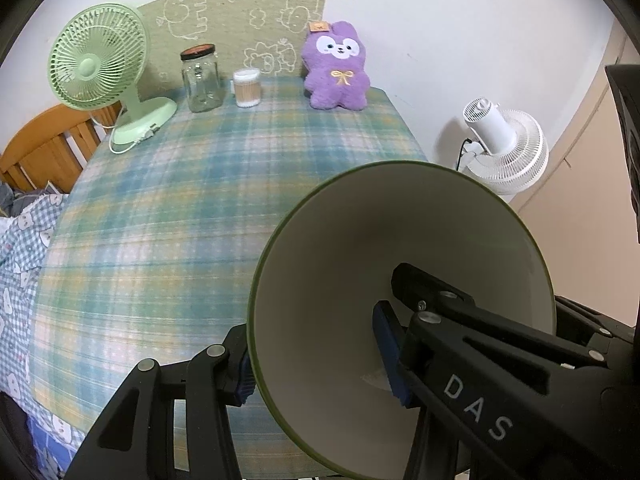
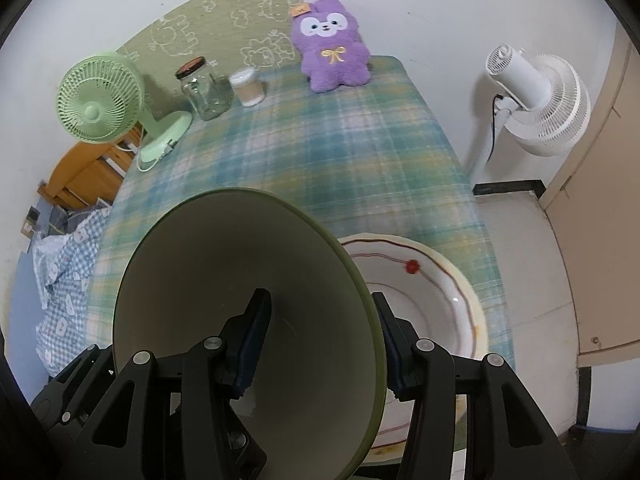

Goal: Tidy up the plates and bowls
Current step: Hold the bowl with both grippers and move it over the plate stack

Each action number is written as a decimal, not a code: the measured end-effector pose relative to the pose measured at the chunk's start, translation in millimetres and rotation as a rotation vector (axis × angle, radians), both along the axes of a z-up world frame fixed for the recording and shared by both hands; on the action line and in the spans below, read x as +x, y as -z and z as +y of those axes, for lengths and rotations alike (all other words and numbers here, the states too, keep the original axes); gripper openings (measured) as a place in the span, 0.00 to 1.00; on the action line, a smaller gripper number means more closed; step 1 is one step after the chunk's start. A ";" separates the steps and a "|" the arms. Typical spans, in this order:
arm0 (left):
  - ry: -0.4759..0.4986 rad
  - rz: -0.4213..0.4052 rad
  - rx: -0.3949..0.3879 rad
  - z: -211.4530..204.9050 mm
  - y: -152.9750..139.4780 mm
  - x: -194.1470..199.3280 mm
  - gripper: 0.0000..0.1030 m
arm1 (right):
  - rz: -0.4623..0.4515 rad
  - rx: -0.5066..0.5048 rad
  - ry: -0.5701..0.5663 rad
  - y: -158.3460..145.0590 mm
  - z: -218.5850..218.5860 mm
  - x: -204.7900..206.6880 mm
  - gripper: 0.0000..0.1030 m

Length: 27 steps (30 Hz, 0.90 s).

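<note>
A cream bowl with a green rim [image 1: 400,232] is held tilted above the plaid tablecloth [image 1: 180,200]. My left gripper [image 1: 316,364] is shut on the bowl's wall, one finger outside [image 1: 240,376] and one inside. In the right wrist view the same bowl [image 2: 240,248] is pinched on its other side by my right gripper [image 2: 322,354], one pad inside [image 2: 252,344] and one outside. A white plate with a red wavy line [image 2: 440,304] lies on the cloth at the near right, partly hidden behind the bowl.
At the back of the table stand a green desk fan [image 1: 96,68], a glass jar [image 1: 200,80], a tub of cotton swabs [image 1: 247,88] and a purple plush toy [image 1: 338,68]. A white floor fan [image 1: 508,148] stands beyond the right edge. Wooden furniture [image 1: 48,148] sits left.
</note>
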<state>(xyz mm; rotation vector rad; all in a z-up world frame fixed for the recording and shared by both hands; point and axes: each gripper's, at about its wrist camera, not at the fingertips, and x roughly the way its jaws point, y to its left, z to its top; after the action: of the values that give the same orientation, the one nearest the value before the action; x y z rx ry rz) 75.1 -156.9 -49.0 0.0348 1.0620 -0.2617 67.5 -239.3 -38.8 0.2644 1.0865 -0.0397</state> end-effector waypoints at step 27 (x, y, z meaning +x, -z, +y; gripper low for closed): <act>-0.017 0.073 0.041 -52.3 41.7 4.5 0.50 | 0.084 0.022 -0.012 47.0 -52.0 4.6 0.52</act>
<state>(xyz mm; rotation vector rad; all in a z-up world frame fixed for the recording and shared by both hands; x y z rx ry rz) 79.6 -209.2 -90.7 0.0531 1.1394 -0.2276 72.1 -291.3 -85.8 0.2781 1.1725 -0.0288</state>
